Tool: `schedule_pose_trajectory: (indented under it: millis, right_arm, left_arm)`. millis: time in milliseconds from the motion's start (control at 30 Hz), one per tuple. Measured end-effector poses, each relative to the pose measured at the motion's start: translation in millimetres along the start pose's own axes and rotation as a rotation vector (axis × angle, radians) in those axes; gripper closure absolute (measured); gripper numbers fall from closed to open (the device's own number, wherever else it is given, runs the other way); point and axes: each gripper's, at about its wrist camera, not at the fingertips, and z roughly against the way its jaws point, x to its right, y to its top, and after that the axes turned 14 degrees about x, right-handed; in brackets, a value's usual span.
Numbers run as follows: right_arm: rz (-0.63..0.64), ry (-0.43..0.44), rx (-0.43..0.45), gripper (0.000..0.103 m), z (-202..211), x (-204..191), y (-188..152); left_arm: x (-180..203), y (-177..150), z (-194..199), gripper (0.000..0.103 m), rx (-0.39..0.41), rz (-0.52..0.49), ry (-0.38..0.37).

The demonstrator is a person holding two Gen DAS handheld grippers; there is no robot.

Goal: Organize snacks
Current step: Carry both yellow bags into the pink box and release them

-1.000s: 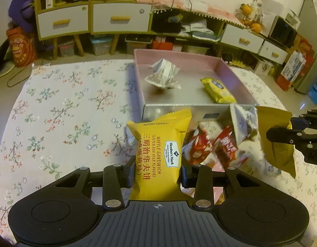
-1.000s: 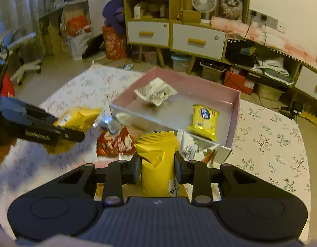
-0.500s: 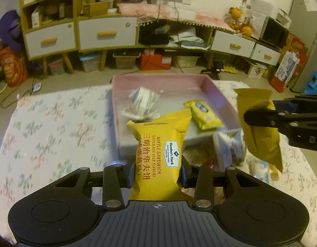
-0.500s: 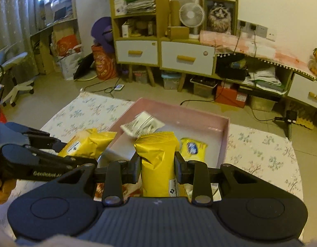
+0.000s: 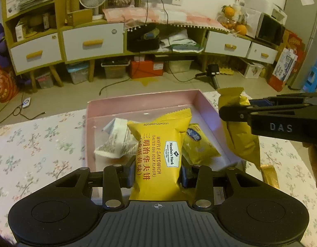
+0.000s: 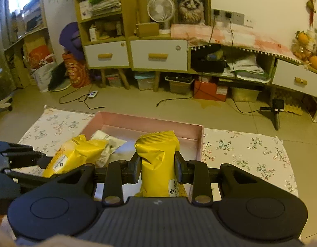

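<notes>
Clamped in my left gripper (image 5: 157,174) sits a yellow waffle sandwich packet (image 5: 160,152), upright, its printed face toward the camera, both pads pressed into its sides. My right gripper (image 6: 157,169) is likewise closed on a second yellow packet (image 6: 157,162), also upright, with its crimped top edge pointing away from me. Each tool shows in the other's view: the right one comes in from the right of the left camera, its packet hanging below the black fingers (image 5: 236,113); the left one enters from the left of the right camera with its packet tilted.

Just beyond both packets I see the pink box (image 5: 138,100), open-topped, on a floral tablecloth (image 5: 35,144). Both held packets hang over or near its near edge. Inside the box lies a white crumpled wrapper (image 5: 117,142) toward the left and a smaller yellow snack pack with a blue label (image 5: 196,144) toward the right. A gold foil piece (image 5: 269,175) lies on the cloth right of the box.

Farther off, across a tiled floor, stands a yellow cabinet with white drawers (image 6: 158,55), a white fan (image 6: 160,9) and a framed cat picture (image 6: 189,5) on top.
</notes>
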Motion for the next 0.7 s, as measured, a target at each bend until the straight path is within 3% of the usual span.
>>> schedule_pose_trajectory:
  millis: [400,700]
  right_arm:
    - [-0.107,-0.049,-0.063,0.074,-33,13,-2]
    - [-0.103,-0.079,-0.07,0.069,-41,13,-1]
  left_arm:
    - [4,-2,-42,0.066,-0.031,-0.007,0.047]
    - [5,-5,-52,0.064,-0.042,-0.019,0.068]
